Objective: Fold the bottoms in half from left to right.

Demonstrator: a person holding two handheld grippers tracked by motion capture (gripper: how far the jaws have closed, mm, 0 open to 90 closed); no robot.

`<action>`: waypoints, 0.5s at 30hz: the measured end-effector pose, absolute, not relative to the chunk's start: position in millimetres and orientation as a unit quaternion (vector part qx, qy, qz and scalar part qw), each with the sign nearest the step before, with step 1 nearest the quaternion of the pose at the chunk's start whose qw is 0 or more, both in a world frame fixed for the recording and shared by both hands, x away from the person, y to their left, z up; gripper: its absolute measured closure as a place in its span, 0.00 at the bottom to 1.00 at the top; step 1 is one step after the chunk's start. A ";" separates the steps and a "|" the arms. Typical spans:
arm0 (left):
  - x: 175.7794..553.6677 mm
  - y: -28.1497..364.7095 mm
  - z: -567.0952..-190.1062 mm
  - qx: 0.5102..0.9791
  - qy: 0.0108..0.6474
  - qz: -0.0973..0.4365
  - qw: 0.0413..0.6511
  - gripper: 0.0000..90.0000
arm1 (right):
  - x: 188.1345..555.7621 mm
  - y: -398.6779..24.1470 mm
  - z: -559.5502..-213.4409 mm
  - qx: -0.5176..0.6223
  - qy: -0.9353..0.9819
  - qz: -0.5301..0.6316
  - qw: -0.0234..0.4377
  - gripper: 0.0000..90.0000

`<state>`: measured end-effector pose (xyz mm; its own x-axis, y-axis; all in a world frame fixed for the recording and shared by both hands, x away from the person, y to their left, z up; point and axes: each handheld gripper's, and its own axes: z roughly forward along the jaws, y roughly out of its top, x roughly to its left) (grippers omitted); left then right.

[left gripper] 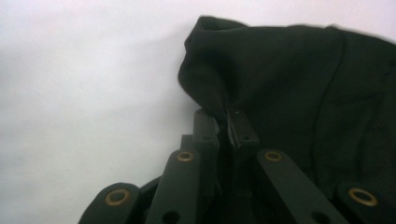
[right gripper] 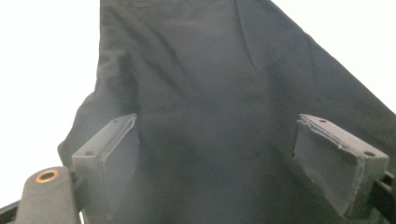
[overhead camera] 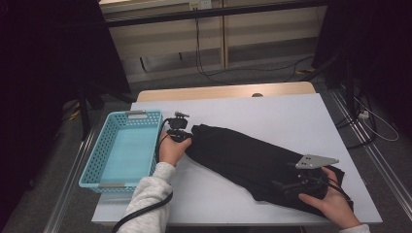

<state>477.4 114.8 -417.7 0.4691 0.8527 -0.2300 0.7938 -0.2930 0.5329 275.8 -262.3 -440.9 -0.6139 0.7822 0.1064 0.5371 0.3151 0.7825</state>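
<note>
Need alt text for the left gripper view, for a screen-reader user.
The left gripper has its two black jaws pinched shut on a fold at the edge of a black garment, which lies on a white table.

Left gripper (left gripper: 223,116): black jaws, brass-ringed rivet holes on matte black links, black cable trailing past a light grey fleece sleeve (overhead camera: 148,194). Right gripper (right gripper: 231,158): grey padded fingers (right gripper: 329,161), frayed pad edges, small screws, grey three-cornered plate (overhead camera: 316,160) at 12 o'clock.
</note>
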 end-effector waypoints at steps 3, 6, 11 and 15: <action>479.7 118.1 -408.9 0.802 0.516 0.049 0.297 0.94 | 276.1 -264.3 -441.0 0.423 0.792 0.413 0.151 0.15; 481.7 123.2 -400.4 0.801 0.518 0.056 0.295 0.94 | 276.2 -265.0 -440.3 0.424 0.790 0.415 0.153 0.15; 485.2 134.0 -390.5 0.799 0.523 0.058 0.291 0.94 | 276.4 -264.2 -440.2 0.425 0.789 0.417 0.153 0.14; 487.3 140.0 -386.5 0.799 0.526 0.058 0.284 0.94 | 277.3 -264.2 -440.5 0.428 0.787 0.418 0.154 0.13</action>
<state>487.3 140.0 -386.5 0.4401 0.8739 -0.2065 0.8080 -0.2850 0.5157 277.3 -264.2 -440.5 -0.5869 0.8014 0.1149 0.5439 0.2851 0.7893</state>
